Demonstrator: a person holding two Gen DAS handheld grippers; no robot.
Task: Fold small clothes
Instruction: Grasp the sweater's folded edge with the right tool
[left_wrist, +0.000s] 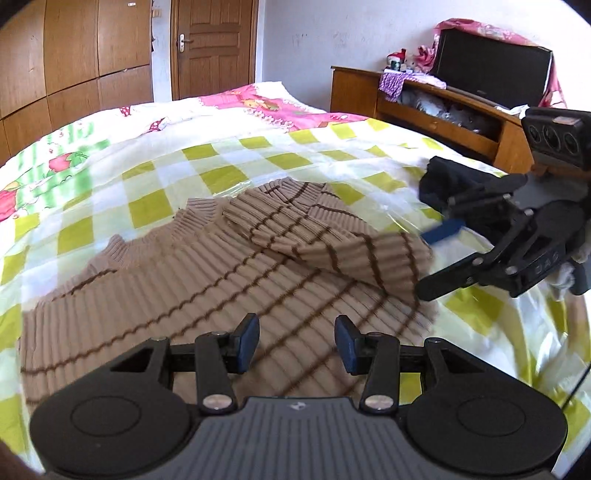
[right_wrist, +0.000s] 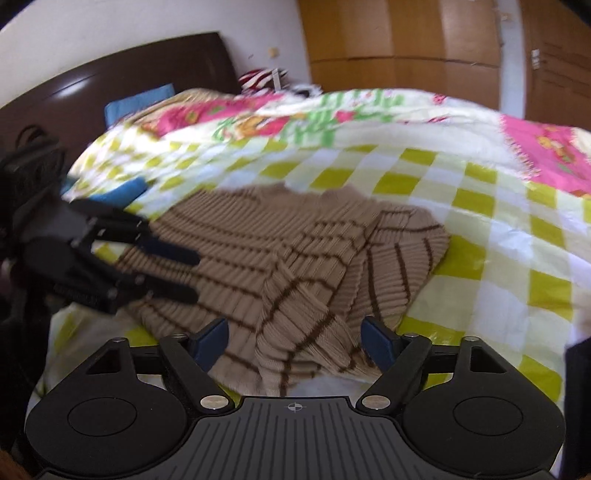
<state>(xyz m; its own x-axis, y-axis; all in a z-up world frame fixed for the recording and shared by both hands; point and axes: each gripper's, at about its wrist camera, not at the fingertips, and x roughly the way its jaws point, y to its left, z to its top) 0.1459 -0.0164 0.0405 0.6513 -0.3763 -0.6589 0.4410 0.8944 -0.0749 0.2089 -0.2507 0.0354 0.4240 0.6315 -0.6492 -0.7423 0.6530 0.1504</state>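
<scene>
A small tan ribbed sweater with thin brown stripes (left_wrist: 229, 273) lies on the checked bed cover, one sleeve (left_wrist: 325, 236) folded across its body. My left gripper (left_wrist: 297, 343) is open and empty just above the sweater's lower body. My right gripper (right_wrist: 293, 338) is open, its fingers on either side of the folded sleeve (right_wrist: 303, 332) near the cuff, not closed on it. Each gripper shows in the other's view: the right one (left_wrist: 439, 258) at the sweater's right edge, the left one (right_wrist: 184, 273) over its left side.
The bed carries a yellow-green checked cover (left_wrist: 155, 206) and a pink floral quilt (left_wrist: 258, 103) behind. A dark garment (left_wrist: 447, 181) lies at the right. A wooden cabinet with a black television (left_wrist: 487, 70) stands beyond the bed. A dark headboard (right_wrist: 122, 85) and wardrobes (right_wrist: 406, 33) surround it.
</scene>
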